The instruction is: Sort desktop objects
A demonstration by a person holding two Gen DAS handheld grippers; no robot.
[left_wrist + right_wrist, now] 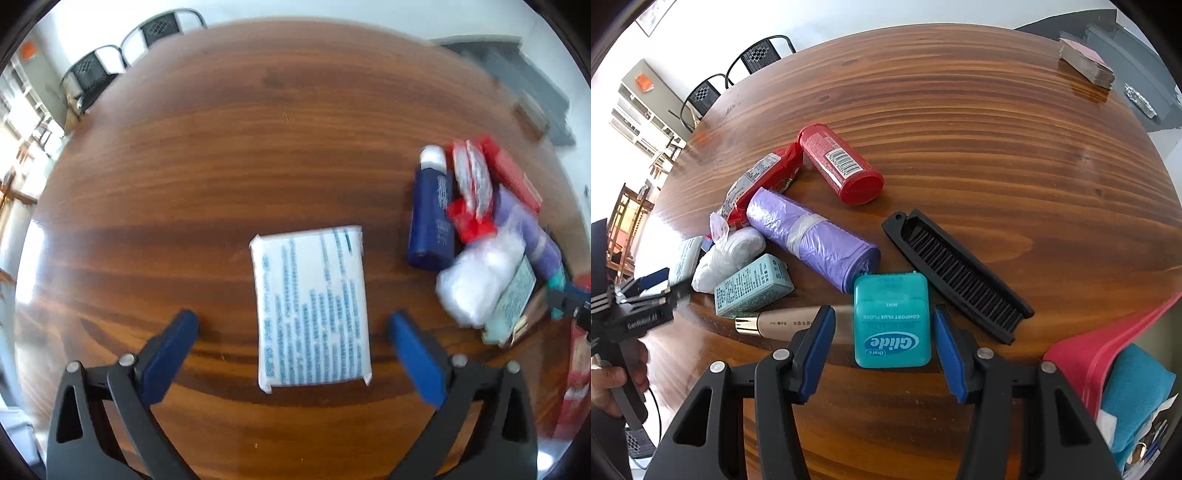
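Note:
In the left wrist view a white tissue pack with blue print (pixel 312 308) lies flat on the wooden table (pixel 221 166). My left gripper (pixel 293 321) is open, its blue fingers on either side of the pack's near half, not touching it. In the right wrist view a teal Glide floss box (pixel 892 321) lies on the table between the blue fingers of my right gripper (pixel 884 314), which is open with small gaps on both sides. The left gripper also shows at the left edge of the right wrist view (pixel 646 291).
A pile holds a purple bag roll (pixel 816 240), red canister (pixel 840 162), red snack packet (pixel 757 184), white bundle (pixel 729 254), pale green box (pixel 753 290), beige tube (pixel 783 323) and navy bottle (pixel 432 214). A black comb (pixel 956 275) lies right. A red pouch (pixel 1108 354) sits at the front right.

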